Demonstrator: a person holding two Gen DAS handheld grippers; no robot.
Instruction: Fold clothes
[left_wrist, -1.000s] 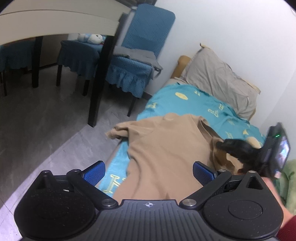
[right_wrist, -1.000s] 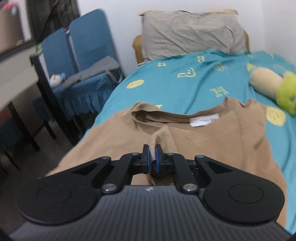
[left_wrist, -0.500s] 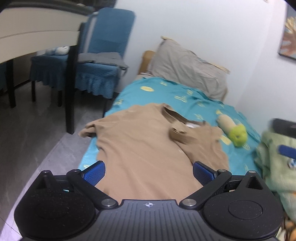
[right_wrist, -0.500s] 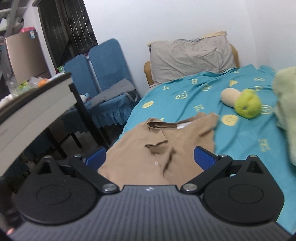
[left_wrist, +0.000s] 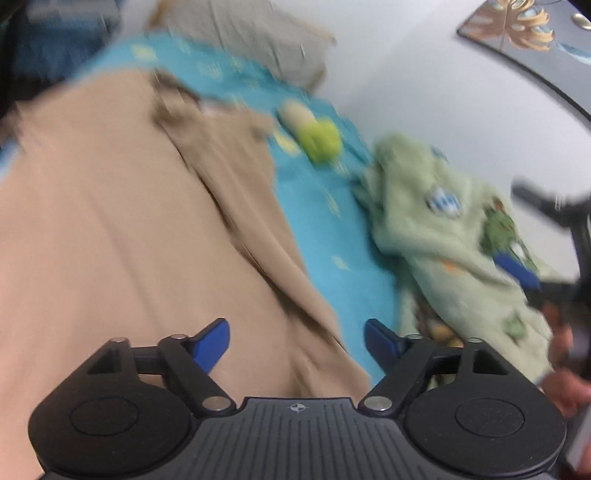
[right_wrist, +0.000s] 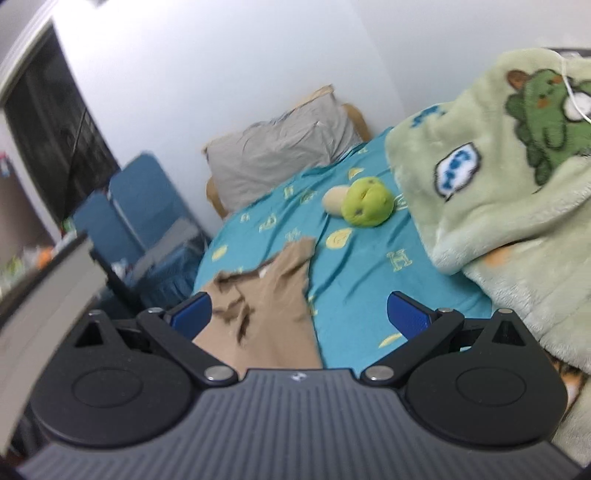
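Across a bed with a turquoise patterned sheet (right_wrist: 354, 273), the left gripper (left_wrist: 297, 338) is hovering with jaws spread, empty, over a tan cotton T-shirt (left_wrist: 110, 229) with one side already turned in. The right gripper (right_wrist: 299, 314) is also hanging released. The next fold likely calls for pinching the shirt's hem. No containers are showing; a pale green fleece blanket (right_wrist: 517, 192) is lying beside.

Both grippers spread wide, gripping nothing.
The left gripper (left_wrist: 297, 338) has its blue pads (left_wrist: 212, 338) far apart. The right gripper (right_wrist: 300, 314) is equally wide and shows at the left view's right edge, blurred.
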